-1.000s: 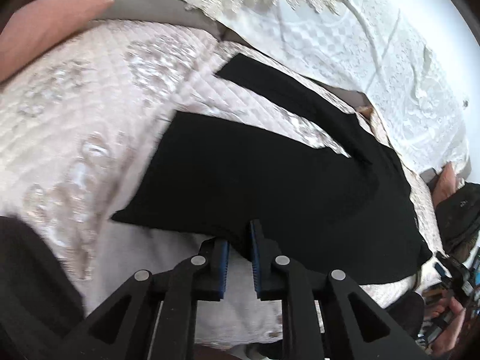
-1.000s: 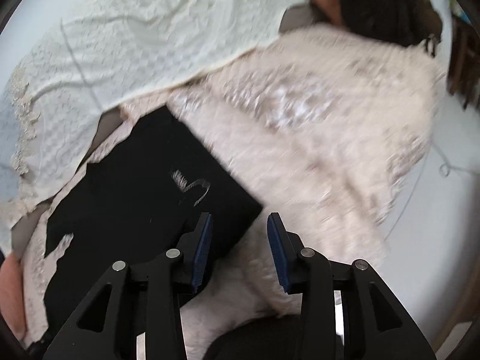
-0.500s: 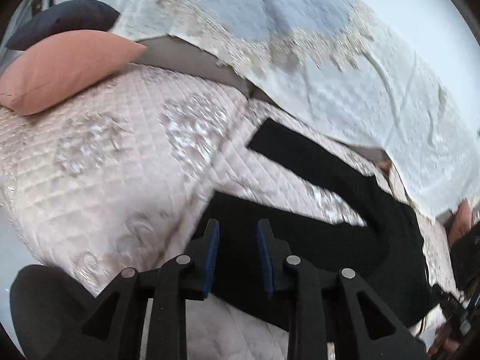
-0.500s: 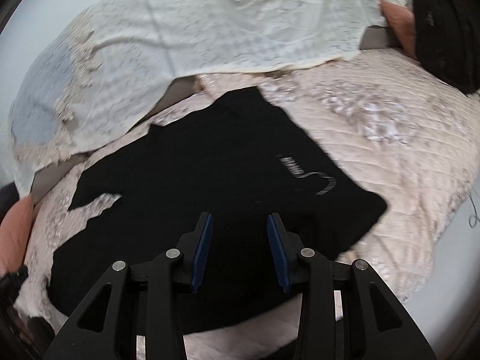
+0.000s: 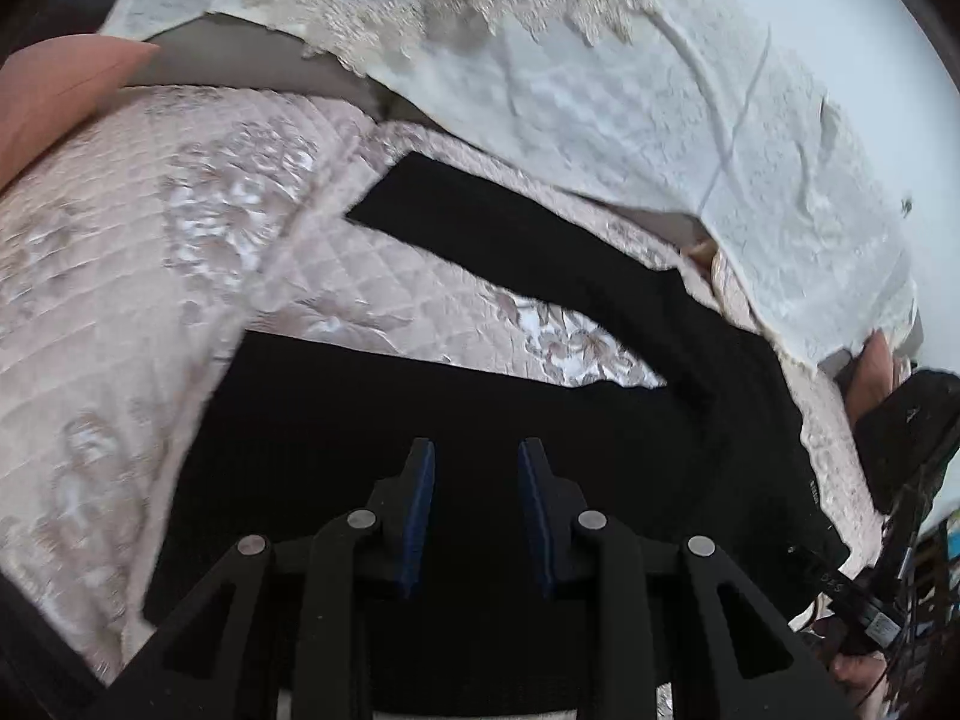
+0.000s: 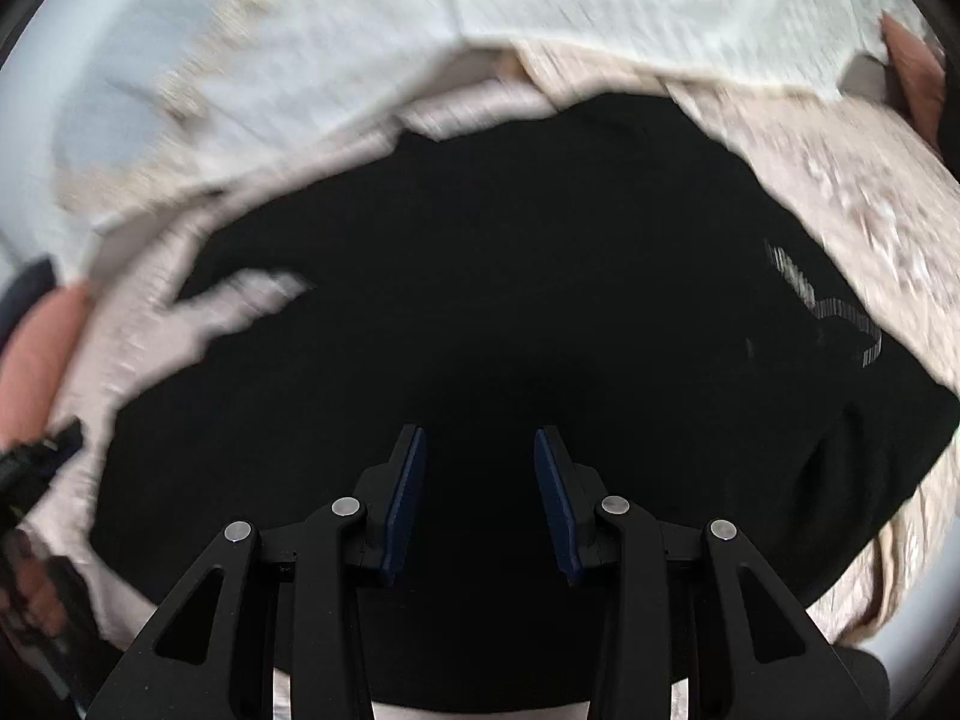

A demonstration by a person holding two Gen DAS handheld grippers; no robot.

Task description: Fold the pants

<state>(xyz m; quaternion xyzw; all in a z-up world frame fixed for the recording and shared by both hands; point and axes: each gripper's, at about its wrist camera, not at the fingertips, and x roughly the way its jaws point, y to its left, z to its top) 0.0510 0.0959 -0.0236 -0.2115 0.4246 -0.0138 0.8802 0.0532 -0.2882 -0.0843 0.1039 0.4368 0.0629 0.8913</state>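
Note:
Black pants (image 5: 336,408) lie spread on a quilted pale pink bedspread (image 5: 150,276), the two legs apart in a V, the far leg (image 5: 510,240) reaching to the upper left. My left gripper (image 5: 475,450) hovers over the near leg; its jaws are opening, with only the flat cloth below them and nothing pinched. In the blurred right wrist view the pants (image 6: 510,240) fill the middle, and a white logo (image 6: 840,312) shows near their right edge. My right gripper (image 6: 480,438) hangs open above the dark cloth with nothing between its pads.
A white lace-edged cover (image 5: 660,90) drapes along the back of the bed. A salmon pillow (image 5: 54,90) lies at the far left and a dark bag (image 5: 906,426) at the right end. The bed's edge runs close below both grippers.
The left gripper's jaws have spread apart and it now sits over the near leg. The right gripper swept from the pants' right edge to above their middle, rolling as it went.

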